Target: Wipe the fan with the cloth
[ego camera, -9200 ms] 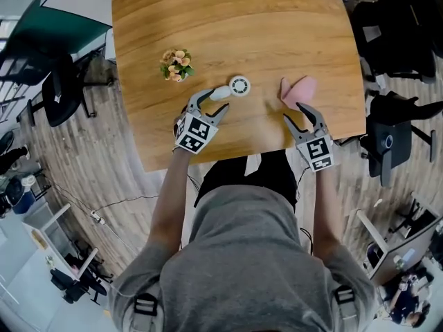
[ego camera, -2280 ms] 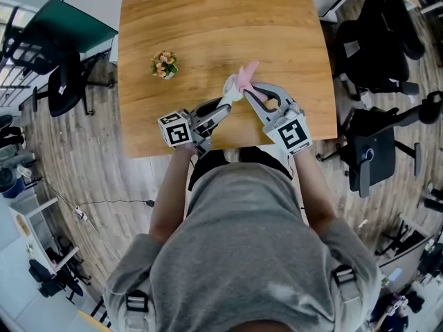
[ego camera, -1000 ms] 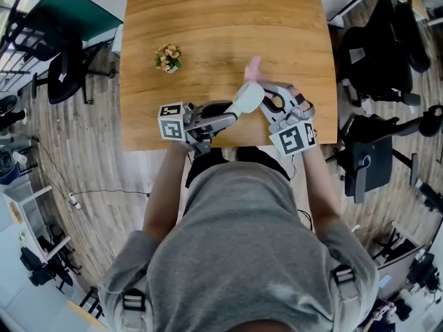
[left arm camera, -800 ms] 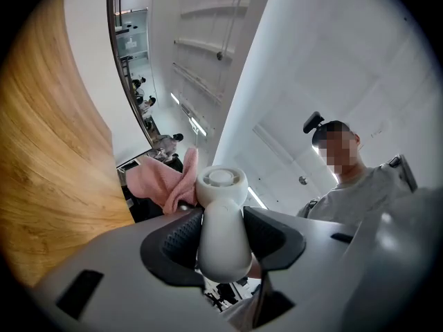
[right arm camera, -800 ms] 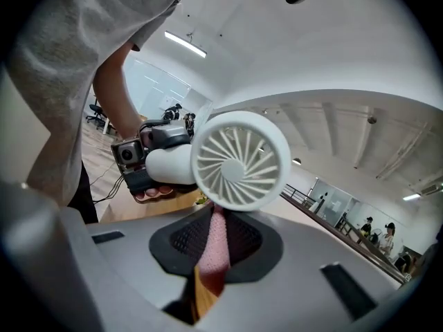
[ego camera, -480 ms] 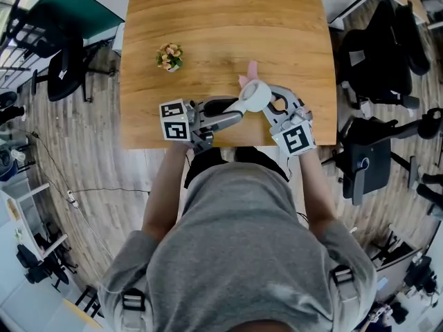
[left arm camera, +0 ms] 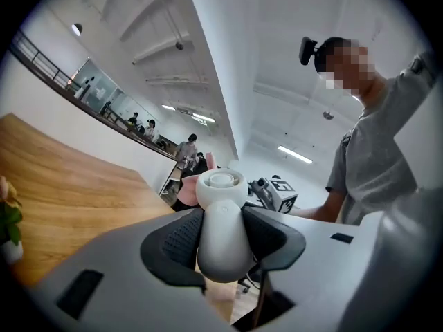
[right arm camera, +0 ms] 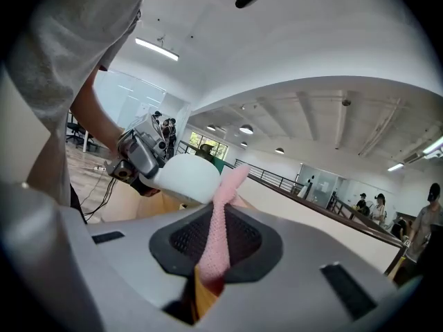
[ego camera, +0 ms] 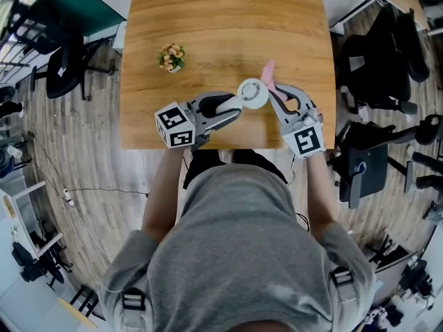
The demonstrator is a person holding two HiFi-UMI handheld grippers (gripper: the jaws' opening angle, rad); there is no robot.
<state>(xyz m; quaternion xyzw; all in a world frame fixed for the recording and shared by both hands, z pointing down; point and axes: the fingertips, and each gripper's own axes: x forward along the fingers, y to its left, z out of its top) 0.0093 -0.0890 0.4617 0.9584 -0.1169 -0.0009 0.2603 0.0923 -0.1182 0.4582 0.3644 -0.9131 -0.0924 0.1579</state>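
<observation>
L gripper (ego camera: 234,104), jaws wide, clamped on white fan (ego camera: 252,93) handle; R gripper (ego camera: 274,93), jaws near-closed, pinching pink cloth (ego camera: 267,70) at fan's 1 o'clock, over wood table (ego camera: 221,19).

There is one table (ego camera: 221,19), one pot of flowers (ego camera: 172,57), one fan (ego camera: 252,93) and one pink cloth (ego camera: 268,70). Two grippers show, the left gripper (ego camera: 230,106) and the right gripper (ego camera: 275,93), each with one marker cube (ego camera: 173,125). There is one person (ego camera: 242,254) and at least three office chairs (ego camera: 66,78).
</observation>
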